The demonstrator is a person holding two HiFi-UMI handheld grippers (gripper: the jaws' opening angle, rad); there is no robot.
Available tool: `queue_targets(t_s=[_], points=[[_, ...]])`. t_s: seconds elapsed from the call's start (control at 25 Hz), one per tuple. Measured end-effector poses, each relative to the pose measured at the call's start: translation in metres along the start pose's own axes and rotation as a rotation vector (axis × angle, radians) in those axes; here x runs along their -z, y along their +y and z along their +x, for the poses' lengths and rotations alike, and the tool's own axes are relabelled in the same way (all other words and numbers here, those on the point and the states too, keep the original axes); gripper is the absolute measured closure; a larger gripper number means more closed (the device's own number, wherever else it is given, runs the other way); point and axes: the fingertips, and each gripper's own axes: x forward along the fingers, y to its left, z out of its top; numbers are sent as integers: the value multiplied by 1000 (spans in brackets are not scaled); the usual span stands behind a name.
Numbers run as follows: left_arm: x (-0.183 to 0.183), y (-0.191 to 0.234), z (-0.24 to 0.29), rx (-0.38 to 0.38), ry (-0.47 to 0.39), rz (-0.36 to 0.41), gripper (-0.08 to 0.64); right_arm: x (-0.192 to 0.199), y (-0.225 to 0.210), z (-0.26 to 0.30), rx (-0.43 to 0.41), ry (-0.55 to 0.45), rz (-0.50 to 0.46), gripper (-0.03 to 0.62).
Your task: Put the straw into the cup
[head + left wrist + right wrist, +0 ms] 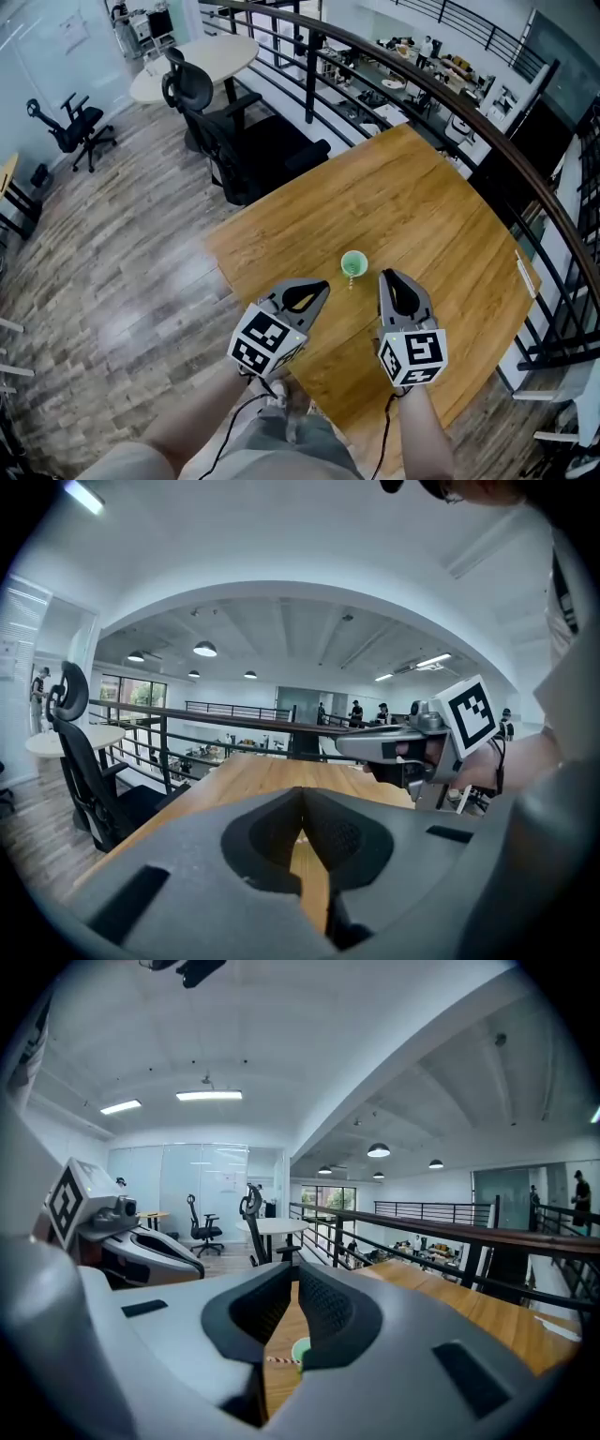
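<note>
Left gripper view shows the left gripper [301, 793] with its two jaws brought together at the tips, and nothing is between them. Through the narrow gap below the tips only the wooden table [272, 772] is seen. Right gripper view shows the right gripper [293, 1266] in the same state: its tips meet and it holds nothing.

From the head view, both grippers are over the near edge of the table, the left one to the left and the right one to the right, and they are apart from each other. The green cup [353, 263] stands upright on the table just beyond them, between the two tips and a little far from both.

Low between the jaws of the right gripper, a red and white striped straw [280, 1360] is seen just left of the cup. It meets the cup's side, but I cannot tell if its end is inside the cup.

A dark railing [487, 131] runs along the far and right side of the table. A black office chair [202, 98] and a round white table [211, 54] stand far to the left.
</note>
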Motion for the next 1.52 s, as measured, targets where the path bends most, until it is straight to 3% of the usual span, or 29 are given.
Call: queue_targets(t_s=[0.36,0.68,0.96,1.12,1.4,1.52], points=[[-72,-22,-60,-29,-136,60,548,-93,33,-65,-53,-191,85,560],[-133,-67,-126,-31,-222,206,548,-141,63,-127,-114,-234,102,560],[-149,-94,-160,-46,-291,256,548,-145,78,-161,-130,-239,71,560],[-146,-105,-175,-33,-292,243,548,-140,84,-177,-136,-244,116,560],[-124,-118,-193,-23,-315,158,548,-122,103,-195,-156,-220,104,560],[-113,-118,-192,-19,-303,159,548,-109,114,-197,-174,-199,106,560]])
